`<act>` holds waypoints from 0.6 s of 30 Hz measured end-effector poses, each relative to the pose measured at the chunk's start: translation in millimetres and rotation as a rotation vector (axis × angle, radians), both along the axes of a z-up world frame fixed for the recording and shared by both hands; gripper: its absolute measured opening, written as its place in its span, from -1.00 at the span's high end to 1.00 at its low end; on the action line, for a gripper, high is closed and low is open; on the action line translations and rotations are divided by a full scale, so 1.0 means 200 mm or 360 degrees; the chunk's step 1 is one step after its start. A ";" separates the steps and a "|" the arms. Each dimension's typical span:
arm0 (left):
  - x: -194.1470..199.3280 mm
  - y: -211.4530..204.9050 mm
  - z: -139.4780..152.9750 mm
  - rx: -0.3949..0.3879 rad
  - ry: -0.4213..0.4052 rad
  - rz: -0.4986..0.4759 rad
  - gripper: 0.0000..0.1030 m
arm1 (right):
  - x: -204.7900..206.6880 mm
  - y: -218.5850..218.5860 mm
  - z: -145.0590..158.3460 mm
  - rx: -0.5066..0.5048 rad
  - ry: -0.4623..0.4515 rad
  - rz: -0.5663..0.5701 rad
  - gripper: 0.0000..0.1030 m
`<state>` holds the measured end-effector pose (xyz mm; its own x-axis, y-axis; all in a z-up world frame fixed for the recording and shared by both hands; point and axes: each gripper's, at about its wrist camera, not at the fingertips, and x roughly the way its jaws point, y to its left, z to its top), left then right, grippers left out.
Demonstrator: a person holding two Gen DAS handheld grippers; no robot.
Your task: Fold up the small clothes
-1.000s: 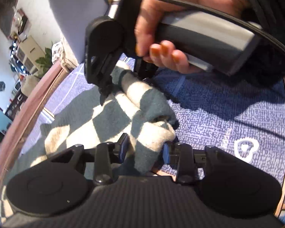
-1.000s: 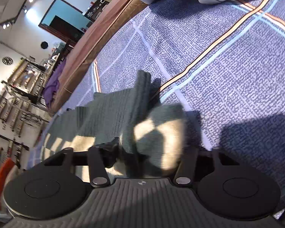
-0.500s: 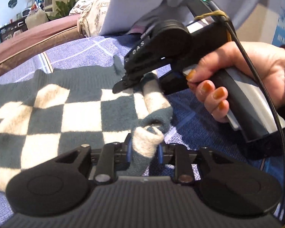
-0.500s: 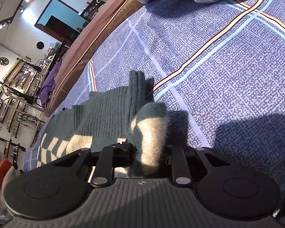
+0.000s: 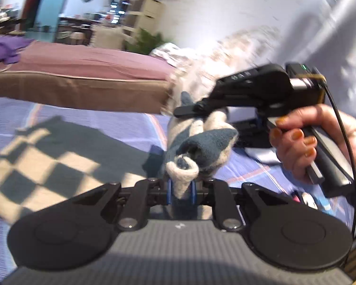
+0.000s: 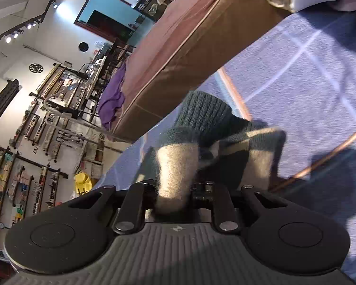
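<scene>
The left tongs (image 5: 180, 191) have just been closing and pinch a bunched edge of the checked knit sweater (image 5: 201, 142); the right tongs (image 6: 175, 190), also just closing, clamp a cream fold of it; both lift one side clear of the blue patterned bed cover (image 5: 87, 118), presumably to carry it across the part lying flat toward the bed's brown edge (image 6: 185, 54).

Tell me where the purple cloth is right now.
The purple cloth lies on the mauve mattress, at the far left of the left wrist view, well beyond the checkered sweater.
</scene>
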<state>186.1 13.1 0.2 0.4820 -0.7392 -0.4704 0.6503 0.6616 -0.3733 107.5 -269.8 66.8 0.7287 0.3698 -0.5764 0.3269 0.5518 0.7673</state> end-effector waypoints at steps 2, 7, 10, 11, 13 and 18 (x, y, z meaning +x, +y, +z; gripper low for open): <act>0.11 0.20 0.01 -0.0023 0.0030 0.0145 0.72 | 0.15 0.14 -0.01 -0.0003 -0.0025 0.0065 0.38; 0.32 0.58 -0.04 -0.0020 0.0129 0.0424 0.73 | 0.48 0.51 -0.09 -0.0060 -0.0019 0.0229 0.39; 0.38 0.75 -0.09 0.0011 0.0180 0.0511 0.73 | 0.59 0.65 -0.18 -0.0078 0.0035 0.0261 0.39; 0.40 0.79 -0.13 0.0017 0.0203 0.0529 0.73 | 0.60 0.68 -0.20 -0.0095 0.0053 0.0280 0.38; 0.42 0.81 -0.21 0.0017 0.0251 0.0553 0.73 | 0.62 0.74 -0.24 -0.0125 0.0076 0.0319 0.36; 0.44 0.89 -0.34 -0.0082 0.0379 0.0610 0.71 | 0.60 0.76 -0.29 -0.0109 0.0047 0.0287 -0.07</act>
<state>275.1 191.3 -68.1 0.6083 -0.5538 -0.5686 0.2539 0.8145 -0.5217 227.6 -118.0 8.4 0.6364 0.4519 -0.6251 0.2400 0.6541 0.7173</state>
